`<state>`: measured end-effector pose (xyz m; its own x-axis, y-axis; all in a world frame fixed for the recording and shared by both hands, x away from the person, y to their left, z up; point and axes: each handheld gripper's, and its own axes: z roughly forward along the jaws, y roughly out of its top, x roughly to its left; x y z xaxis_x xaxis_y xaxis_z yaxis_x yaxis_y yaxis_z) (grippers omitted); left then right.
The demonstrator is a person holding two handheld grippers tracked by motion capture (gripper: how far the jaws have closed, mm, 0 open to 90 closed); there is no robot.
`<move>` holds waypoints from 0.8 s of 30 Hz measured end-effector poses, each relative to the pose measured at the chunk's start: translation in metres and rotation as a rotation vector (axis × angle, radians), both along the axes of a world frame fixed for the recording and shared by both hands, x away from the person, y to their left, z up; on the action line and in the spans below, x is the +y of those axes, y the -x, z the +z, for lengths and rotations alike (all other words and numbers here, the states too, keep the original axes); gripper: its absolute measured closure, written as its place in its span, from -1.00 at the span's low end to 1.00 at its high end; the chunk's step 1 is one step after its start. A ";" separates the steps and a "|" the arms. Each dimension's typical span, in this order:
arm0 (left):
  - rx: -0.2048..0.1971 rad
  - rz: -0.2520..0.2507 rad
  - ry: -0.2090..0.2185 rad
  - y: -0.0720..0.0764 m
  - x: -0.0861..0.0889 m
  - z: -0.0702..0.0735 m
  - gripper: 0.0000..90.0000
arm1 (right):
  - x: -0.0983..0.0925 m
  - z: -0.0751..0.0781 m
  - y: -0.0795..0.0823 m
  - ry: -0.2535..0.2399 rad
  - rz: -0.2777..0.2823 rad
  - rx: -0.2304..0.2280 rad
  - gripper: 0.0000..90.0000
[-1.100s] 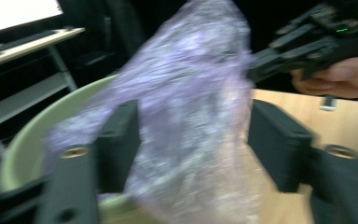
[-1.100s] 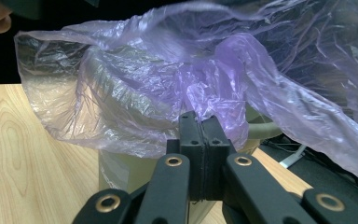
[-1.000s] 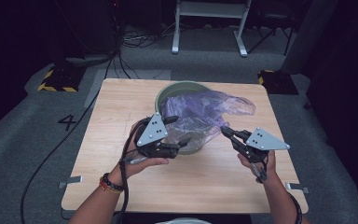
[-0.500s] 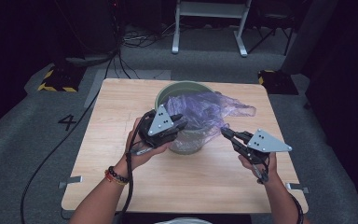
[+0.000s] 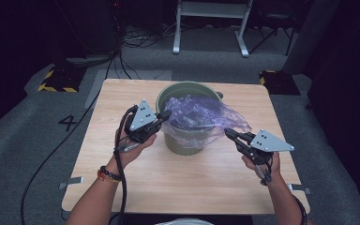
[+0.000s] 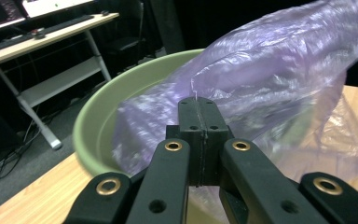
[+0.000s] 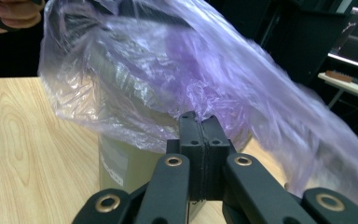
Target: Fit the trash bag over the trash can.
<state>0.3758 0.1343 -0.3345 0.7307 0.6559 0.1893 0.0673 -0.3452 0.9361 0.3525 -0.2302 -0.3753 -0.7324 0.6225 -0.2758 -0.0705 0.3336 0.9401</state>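
A pale green bucket [image 5: 187, 140] stands mid-table with a thin purple plastic bag [image 5: 201, 115] draped in and over it. My left gripper [image 5: 165, 114] is at the bucket's left rim. Its jaws have just been closing, and in the left gripper view they [image 6: 196, 105] meet with the bag's edge [image 6: 261, 79] pinched at their tips. My right gripper [image 5: 227, 132] is to the right of the bucket, shut on the bag's stretched right corner. In the right gripper view its jaws [image 7: 198, 122] press together under the film [image 7: 177, 65], with the bucket wall [image 7: 121, 163] behind.
The wooden table [image 5: 168, 183] has bare room in front of the bucket and on both sides. Beyond the far edge are a white desk frame [image 5: 211, 28], floor cables [image 5: 131, 42] and yellow-and-black striped blocks [image 5: 56, 82]. A cable trails from the left gripper over the table's near edge.
The left gripper moved right and forward to the bucket's left rim and shut on the bag's edge. The right gripper kept still, shut on the bag.
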 end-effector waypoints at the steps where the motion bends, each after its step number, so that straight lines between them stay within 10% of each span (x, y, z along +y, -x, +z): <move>1: 0.002 0.002 0.006 0.000 0.003 -0.002 1.00 | -0.001 -0.001 -0.001 0.003 -0.004 0.004 1.00; 20: 0.059 0.052 0.055 0.000 0.034 -0.035 1.00 | -0.007 -0.034 -0.021 0.057 -0.062 0.098 0.98; 24: 0.053 0.050 0.051 0.001 0.031 -0.037 1.00 | -0.007 -0.037 -0.021 0.068 -0.073 0.094 0.72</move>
